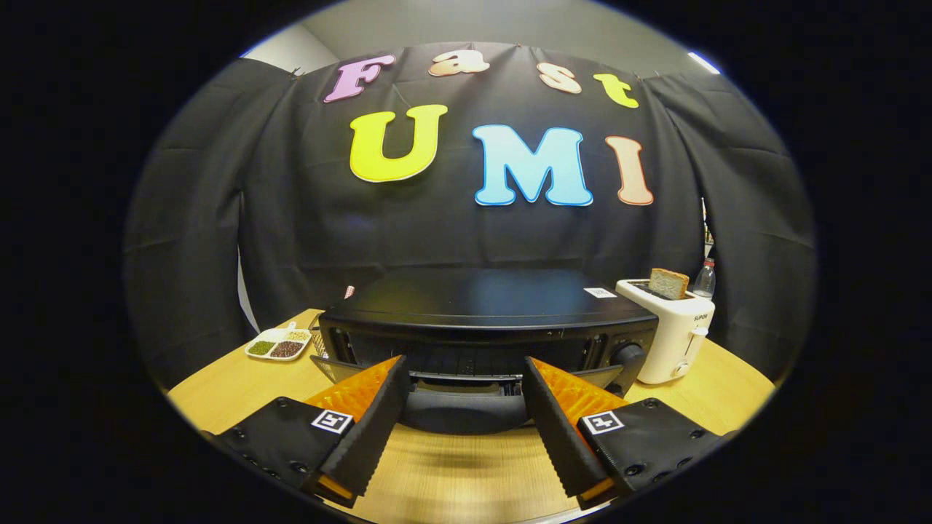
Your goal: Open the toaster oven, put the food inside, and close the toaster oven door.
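Now the gripper (463, 397) spreads wide, holding nothing, the oven (484, 320) dead ahead, its door handle (464, 412) lying crosswise between the fingertips.

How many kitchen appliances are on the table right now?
2. The black toaster oven stands just ahead of the open gripper, its door partly open. The white toaster, a bread slice in its slot, stands beside the oven's knob end. Others may hide behind.

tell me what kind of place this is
Likely a staged recording booth set up as a kitchen counter: a wooden table bears a black toaster oven, a white toaster and a snack plate. The open gripper faces the oven door.
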A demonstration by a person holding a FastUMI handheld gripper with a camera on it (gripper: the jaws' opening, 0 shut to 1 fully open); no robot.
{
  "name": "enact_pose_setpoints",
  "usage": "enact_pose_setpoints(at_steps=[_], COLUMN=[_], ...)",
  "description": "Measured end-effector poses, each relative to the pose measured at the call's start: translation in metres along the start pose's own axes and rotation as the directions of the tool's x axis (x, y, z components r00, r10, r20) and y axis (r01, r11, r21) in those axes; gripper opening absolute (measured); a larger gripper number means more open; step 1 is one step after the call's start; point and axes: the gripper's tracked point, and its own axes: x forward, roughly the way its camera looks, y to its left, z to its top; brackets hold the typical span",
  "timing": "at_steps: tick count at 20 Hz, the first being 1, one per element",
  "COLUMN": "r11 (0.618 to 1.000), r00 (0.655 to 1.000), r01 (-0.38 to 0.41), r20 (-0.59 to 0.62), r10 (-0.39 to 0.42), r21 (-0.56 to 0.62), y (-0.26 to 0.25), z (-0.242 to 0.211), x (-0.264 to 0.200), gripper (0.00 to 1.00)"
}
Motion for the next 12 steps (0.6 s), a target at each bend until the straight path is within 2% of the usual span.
enact_pose_setpoints(at_steps=[4, 12], r11=[1.0, 0.998], r00=[0.999, 0.992], r01=[-0.016, -0.043], r20=[-0.027, -0.117], r10=[0.017, 0.038], r21=[0.01, -0.042], y=[0.001, 0.005], z=[-0.012, -0.051], x=[-0.014, -0.044], gripper=[0.98, 1.0])
